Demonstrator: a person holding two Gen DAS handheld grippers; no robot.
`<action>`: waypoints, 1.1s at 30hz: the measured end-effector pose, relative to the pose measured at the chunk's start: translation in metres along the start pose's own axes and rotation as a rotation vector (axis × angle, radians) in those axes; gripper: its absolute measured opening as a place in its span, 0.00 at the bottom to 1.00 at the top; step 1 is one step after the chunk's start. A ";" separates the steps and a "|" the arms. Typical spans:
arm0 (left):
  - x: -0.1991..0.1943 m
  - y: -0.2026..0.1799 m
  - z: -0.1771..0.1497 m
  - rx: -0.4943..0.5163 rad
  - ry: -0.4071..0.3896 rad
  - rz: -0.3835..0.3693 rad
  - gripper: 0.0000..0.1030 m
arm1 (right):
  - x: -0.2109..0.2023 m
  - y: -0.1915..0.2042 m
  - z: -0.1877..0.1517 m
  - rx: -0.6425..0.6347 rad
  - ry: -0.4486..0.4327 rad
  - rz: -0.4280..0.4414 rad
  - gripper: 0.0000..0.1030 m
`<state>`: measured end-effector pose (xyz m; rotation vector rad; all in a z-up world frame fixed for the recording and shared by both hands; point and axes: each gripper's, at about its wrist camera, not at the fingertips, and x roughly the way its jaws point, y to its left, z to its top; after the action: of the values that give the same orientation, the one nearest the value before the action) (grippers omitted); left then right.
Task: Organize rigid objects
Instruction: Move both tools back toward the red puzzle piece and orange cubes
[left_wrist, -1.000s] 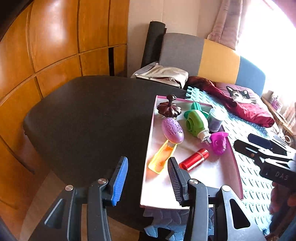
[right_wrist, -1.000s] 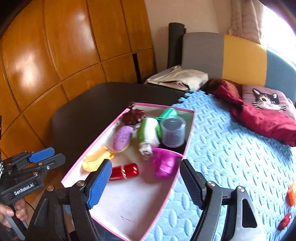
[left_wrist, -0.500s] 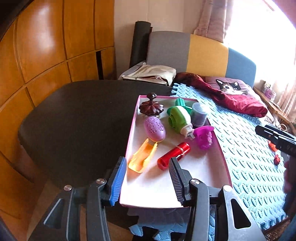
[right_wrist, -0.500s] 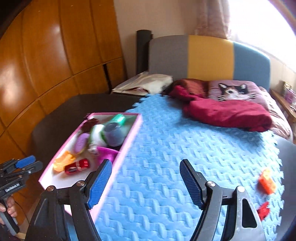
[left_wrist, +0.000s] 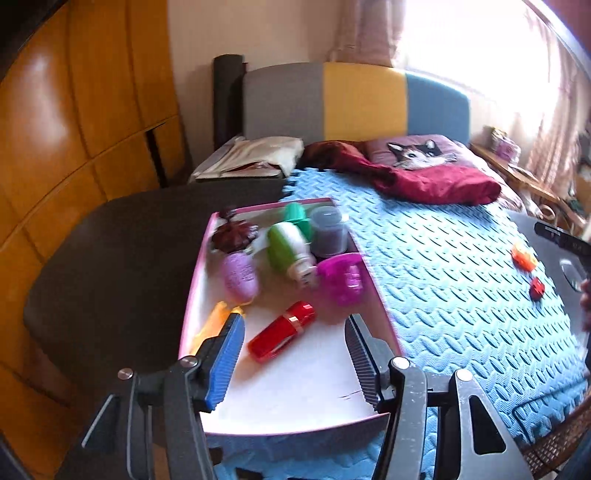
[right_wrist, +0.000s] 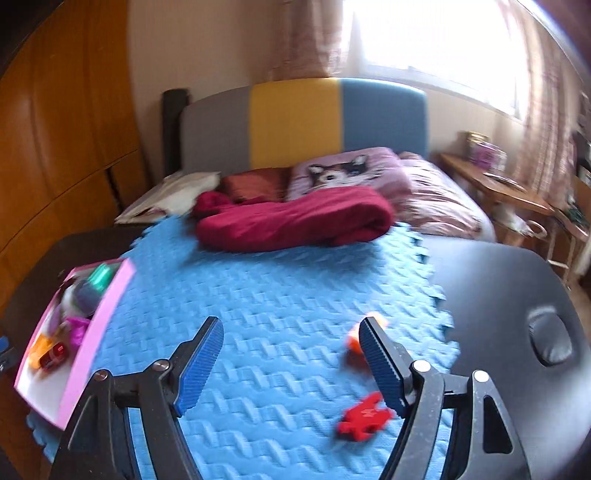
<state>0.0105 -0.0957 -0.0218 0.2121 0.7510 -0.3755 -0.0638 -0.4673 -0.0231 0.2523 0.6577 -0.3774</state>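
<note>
The left tool (left_wrist: 293, 354) is opening, empty, above the pink tray (left_wrist: 192, 295) of toys; the right tool (right_wrist: 290, 363) gapes empty over the blue mat (right_wrist: 280, 295), beside an orange piece (right_wrist: 352, 341) and red piece (right_wrist: 364, 415)

The left black two-finger tool with blue ribbed pads (left_wrist: 293, 356) angles downward, its jaws opening — nothing between them. The right black, blue-padded tool (right_wrist: 290, 363) gapes wide, empty.

Right hand-held gripper (right_wrist: 291, 356) swung off pink tray (right_wrist: 107, 306), now far to its left; jaws wide, empty, over blue mat (right_wrist: 280, 295), two red-orange pieces near right finger. Left hand-held gripper (left_wrist: 295, 354) jaws opening, empty, red tube (left_wrist: 282, 330) now ahead between them.
</note>
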 end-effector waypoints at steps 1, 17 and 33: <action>0.001 -0.007 0.002 0.017 0.000 -0.006 0.56 | 0.001 -0.013 -0.001 0.036 -0.008 -0.026 0.75; 0.057 -0.132 0.027 0.274 0.081 -0.192 0.56 | -0.025 -0.099 -0.002 0.446 -0.139 -0.027 0.75; 0.080 -0.302 0.043 0.532 0.095 -0.632 0.55 | -0.038 -0.138 -0.013 0.638 -0.186 -0.049 0.78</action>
<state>-0.0316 -0.4049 -0.0633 0.4958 0.7910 -1.1756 -0.1558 -0.5773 -0.0244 0.7989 0.3439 -0.6460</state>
